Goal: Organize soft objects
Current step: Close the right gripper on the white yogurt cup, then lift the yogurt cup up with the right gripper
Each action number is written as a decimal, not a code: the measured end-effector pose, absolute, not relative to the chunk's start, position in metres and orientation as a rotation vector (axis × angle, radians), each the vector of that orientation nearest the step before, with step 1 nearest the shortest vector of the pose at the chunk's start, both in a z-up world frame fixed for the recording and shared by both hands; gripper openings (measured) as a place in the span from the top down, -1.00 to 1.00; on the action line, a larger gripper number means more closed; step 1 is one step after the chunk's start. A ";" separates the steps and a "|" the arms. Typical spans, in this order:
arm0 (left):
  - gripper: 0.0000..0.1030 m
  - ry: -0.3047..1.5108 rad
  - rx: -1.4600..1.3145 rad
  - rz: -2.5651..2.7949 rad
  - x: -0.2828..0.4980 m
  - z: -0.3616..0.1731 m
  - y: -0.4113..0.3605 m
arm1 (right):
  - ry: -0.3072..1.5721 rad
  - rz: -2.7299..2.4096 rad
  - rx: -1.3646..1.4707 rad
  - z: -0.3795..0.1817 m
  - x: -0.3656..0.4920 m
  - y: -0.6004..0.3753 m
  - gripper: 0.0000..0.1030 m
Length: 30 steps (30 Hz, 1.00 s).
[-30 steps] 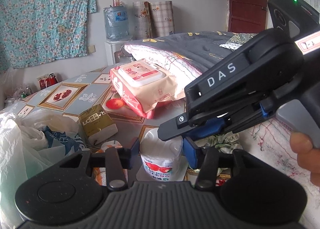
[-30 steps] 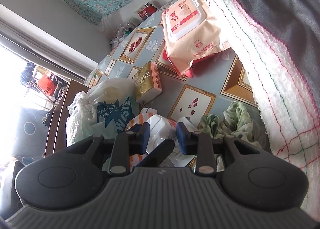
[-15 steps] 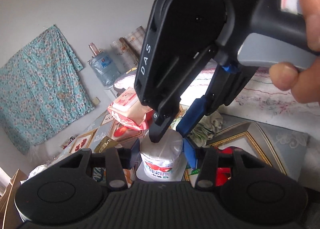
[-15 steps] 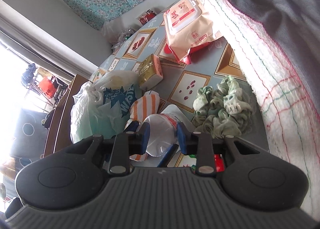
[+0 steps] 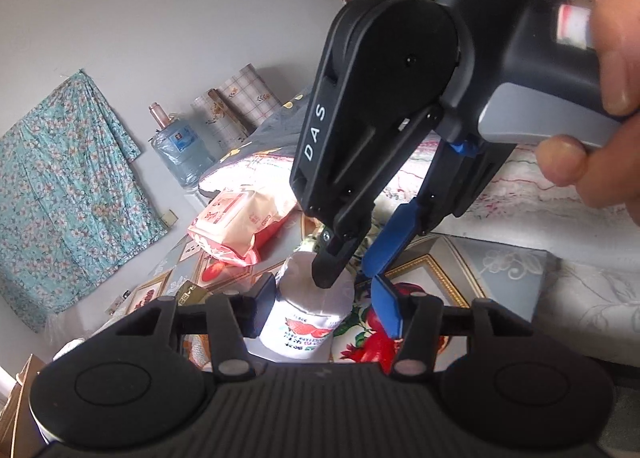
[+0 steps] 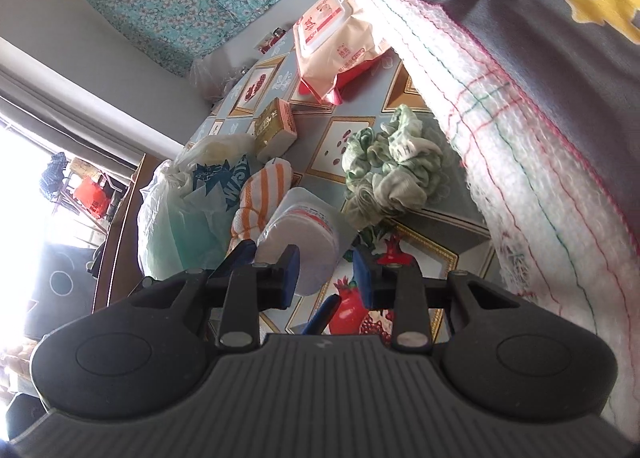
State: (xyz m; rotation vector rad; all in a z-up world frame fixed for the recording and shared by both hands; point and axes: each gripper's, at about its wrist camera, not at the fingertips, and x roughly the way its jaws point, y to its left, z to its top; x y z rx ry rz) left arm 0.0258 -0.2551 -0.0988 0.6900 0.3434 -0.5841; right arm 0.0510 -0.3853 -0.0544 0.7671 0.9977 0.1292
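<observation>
Logging white roll (image 5: 308, 322) with red print, sitting low over the patterned tabletop (image 6: 448, 225), near its front edge; not resolving whether resting there or lifted clear, nor whether upright or tilted.

Seeing roll between the jaws of the left gripper (image 5: 324, 310). Noting these jaws having just been opening: one finger lying against the roll's side, the blue pad opposite standing clear of it, so spread and not pinching.

Observing right gripper (image 6: 326, 280) coming in from above, held by a hand (image 5: 600, 145). Recording one black fingertip touching the roll's top, the other blue finger hanging off to the side; jaws parted, gripping nothing.

Moving outward:
- noting orange-striped cloth (image 6: 260, 197) touching the roll on the far left side;
- noting plastic bag (image 6: 180, 209) just beyond that cloth;
- noting crumpled green cloth (image 6: 392, 177) near the roll, apart from it, beside the blanket (image 6: 520, 137);
- noting gold box (image 6: 274, 129) farther back, and wipes pack (image 6: 336, 41) behind it, leaning at the blanket's edge.
</observation>
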 end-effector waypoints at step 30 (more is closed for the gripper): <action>-0.12 1.002 -0.291 -0.704 0.134 -0.111 -0.173 | 1.121 0.154 0.743 -0.071 0.110 -0.368 -0.07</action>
